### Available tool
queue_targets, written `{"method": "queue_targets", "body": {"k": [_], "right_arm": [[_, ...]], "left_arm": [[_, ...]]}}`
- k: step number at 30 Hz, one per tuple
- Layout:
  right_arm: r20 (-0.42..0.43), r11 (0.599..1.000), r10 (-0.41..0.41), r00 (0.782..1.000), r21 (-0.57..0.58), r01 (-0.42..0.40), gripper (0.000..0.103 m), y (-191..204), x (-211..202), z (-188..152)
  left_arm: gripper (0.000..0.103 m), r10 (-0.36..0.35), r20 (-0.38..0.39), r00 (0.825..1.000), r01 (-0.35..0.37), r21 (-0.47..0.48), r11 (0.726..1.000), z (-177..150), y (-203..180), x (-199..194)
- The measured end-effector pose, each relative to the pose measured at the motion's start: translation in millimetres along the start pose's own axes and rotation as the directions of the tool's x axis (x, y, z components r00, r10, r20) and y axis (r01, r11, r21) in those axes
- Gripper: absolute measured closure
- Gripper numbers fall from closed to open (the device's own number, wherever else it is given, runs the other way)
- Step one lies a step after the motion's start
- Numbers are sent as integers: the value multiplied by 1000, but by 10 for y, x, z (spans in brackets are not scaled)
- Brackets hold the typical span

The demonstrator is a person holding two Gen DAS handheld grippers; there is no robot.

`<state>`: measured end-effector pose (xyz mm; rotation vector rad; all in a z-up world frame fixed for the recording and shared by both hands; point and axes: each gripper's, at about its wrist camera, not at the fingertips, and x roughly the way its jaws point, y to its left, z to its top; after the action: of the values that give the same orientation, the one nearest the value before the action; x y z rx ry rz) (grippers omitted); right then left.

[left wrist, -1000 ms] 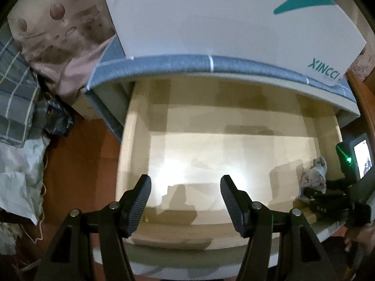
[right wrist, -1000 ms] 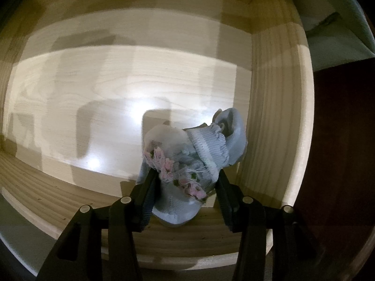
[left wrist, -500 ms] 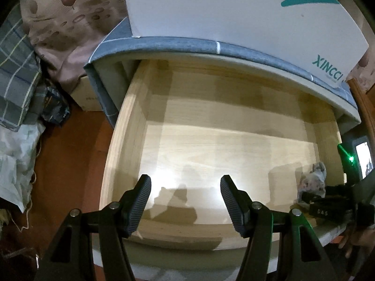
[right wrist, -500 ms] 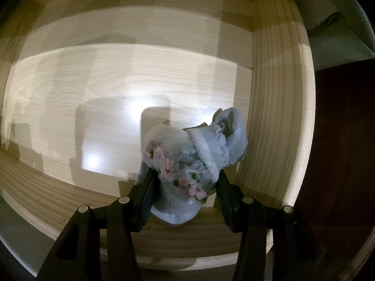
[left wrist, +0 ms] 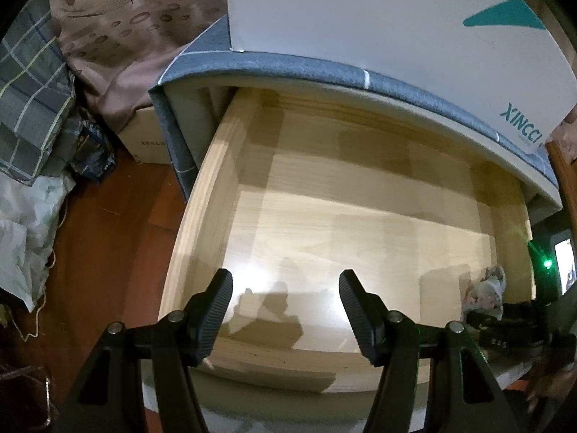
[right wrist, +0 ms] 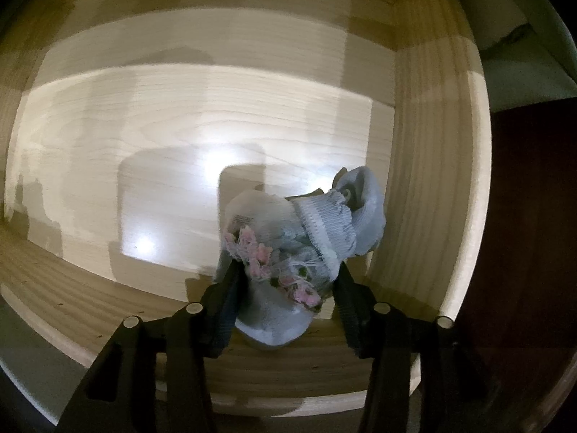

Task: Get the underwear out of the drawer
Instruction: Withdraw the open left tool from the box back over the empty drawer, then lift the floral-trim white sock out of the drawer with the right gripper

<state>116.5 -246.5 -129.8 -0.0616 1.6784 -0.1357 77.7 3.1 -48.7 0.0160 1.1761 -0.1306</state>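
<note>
Blue underwear (right wrist: 299,238) between tool (right wrist: 288,288) pads

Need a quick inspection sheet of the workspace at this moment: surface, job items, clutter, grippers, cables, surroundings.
Surface: open wooden drawer, bare floor.
Job's things: pale blue underwear bunched in its front right corner.
Clutter: nothing seen in the drawer.
Grippers: left gripper open, empty, over the front edge; right gripper closing, pads pressing the underwear.
Cables: nothing seen.
Surroundings: white box on the cabinet top; plaid fabric, cardboard box and plastic bag on the floor.
</note>
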Motion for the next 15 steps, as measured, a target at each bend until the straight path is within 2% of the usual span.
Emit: {"method": "queue_targets", "body": {"k": [9, 15], "right_arm": [[34, 1000, 4, 999, 4, -4, 73, -47, -7, -40], [111, 1000, -15, 994, -10, 16, 75, -65, -198, -109]], "left_arm": [[40, -9, 18, 1000, 10, -30, 1000, 3, 75, -22], [40, 8, 39, 999, -6, -46, 999, -12, 80, -60]]}}
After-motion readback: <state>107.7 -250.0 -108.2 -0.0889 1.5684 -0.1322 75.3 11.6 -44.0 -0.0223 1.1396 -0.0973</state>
